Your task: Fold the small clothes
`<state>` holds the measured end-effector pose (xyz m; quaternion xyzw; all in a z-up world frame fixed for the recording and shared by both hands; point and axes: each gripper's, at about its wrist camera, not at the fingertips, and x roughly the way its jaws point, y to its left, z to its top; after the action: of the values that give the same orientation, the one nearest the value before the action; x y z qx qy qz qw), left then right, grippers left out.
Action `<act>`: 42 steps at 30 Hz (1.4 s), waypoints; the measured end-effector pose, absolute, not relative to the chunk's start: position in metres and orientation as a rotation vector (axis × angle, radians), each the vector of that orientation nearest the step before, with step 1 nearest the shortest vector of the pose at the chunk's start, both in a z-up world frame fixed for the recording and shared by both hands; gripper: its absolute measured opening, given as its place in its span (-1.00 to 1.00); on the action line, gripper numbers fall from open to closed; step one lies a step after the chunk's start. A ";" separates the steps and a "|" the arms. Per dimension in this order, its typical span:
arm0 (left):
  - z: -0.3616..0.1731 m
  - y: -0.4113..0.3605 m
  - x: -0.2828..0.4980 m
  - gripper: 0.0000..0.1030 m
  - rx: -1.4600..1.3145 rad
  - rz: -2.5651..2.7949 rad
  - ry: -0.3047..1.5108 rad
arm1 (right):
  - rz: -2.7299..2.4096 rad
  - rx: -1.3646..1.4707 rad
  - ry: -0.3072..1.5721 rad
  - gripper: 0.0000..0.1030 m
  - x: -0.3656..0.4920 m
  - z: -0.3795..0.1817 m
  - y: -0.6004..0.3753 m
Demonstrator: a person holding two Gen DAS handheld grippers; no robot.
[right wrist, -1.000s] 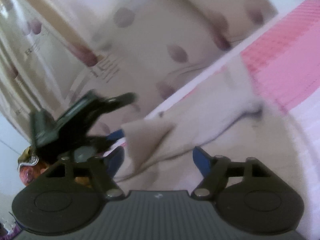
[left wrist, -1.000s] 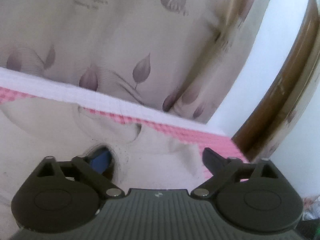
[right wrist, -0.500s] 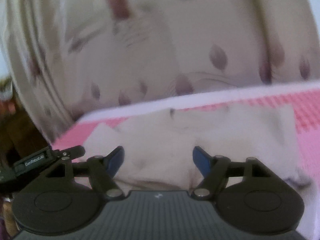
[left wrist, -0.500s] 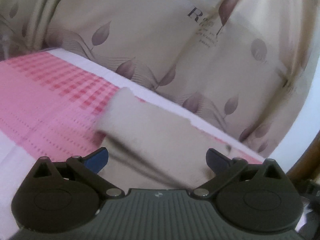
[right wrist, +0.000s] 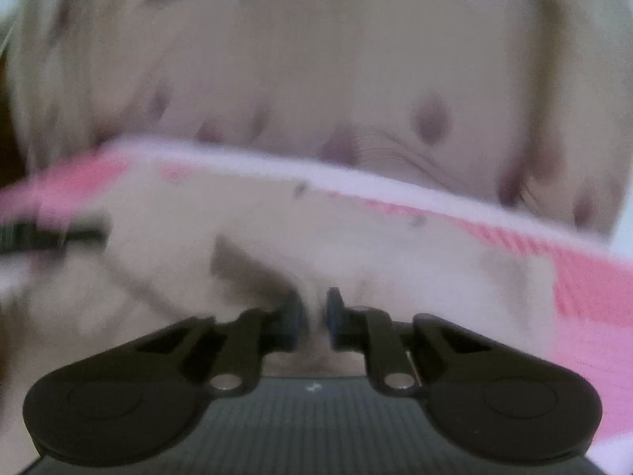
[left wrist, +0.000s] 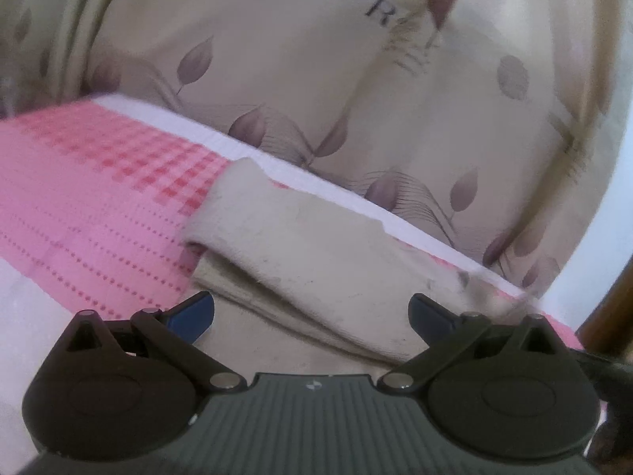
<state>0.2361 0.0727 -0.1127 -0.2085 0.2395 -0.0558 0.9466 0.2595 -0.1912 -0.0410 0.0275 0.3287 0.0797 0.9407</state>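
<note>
Left tongs (left wrist: 311, 314) spread above beige garment (left wrist: 316, 253); right tongs (right wrist: 315, 314) pinching it; pink checked bedsheet (left wrist: 99, 182) beneath; leaf-print curtain (left wrist: 316, 79) lettered "R" beyond.

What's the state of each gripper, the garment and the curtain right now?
left gripper: open, over the garment, holding nothing.
right gripper: shut on the garment.
beige garment: partly folded, one layer over another, on the pink bedspread.
curtain: hanging behind the bed.

Garment (left wrist: 316, 245) matt beige cloth; bedsheet (left wrist: 87, 182) woven pink cloth.
</note>
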 end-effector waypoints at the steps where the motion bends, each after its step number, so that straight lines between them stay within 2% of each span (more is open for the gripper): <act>1: -0.113 0.075 0.238 1.00 -0.440 -0.109 0.495 | 0.133 0.160 0.659 -0.77 0.259 -0.039 -0.210; 4: -0.116 0.079 0.241 1.00 -0.469 -0.103 0.514 | 0.033 0.496 0.650 -0.77 0.252 -0.054 -0.274; 8: -0.115 0.076 0.242 1.00 -0.456 -0.100 0.513 | 0.021 0.680 0.704 -0.77 0.242 -0.086 -0.307; 15: -0.116 0.074 0.243 1.00 -0.445 -0.100 0.515 | 0.064 1.040 0.647 -0.72 0.230 -0.110 -0.343; 17: -0.117 0.075 0.244 1.00 -0.448 -0.095 0.520 | 0.043 1.015 0.654 -0.72 0.236 -0.109 -0.347; 20: -0.118 0.075 0.244 1.00 -0.451 -0.094 0.518 | 0.023 0.902 0.698 -0.85 0.249 -0.103 -0.340; 26: -0.118 0.076 0.244 1.00 -0.450 -0.092 0.518 | -0.031 0.709 0.581 -0.86 0.257 -0.069 -0.345; 30: -0.119 0.078 0.245 1.00 -0.453 -0.091 0.518 | -0.057 0.580 0.651 -0.85 0.269 -0.082 -0.342; 34: -0.119 0.078 0.245 1.00 -0.452 -0.090 0.519 | -0.038 0.593 0.683 -0.86 0.267 -0.099 -0.339; 39: -0.119 0.079 0.245 1.00 -0.450 -0.086 0.519 | -0.094 0.562 0.641 -0.85 0.267 -0.096 -0.337; 42: -0.119 0.079 0.246 1.00 -0.449 -0.084 0.519 | -0.140 0.437 0.575 -0.85 0.266 -0.086 -0.326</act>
<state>0.2456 0.0788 -0.1190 -0.2202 0.2544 -0.0413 0.9408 0.2663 -0.3255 -0.0857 0.2136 0.2811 -0.0682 0.9331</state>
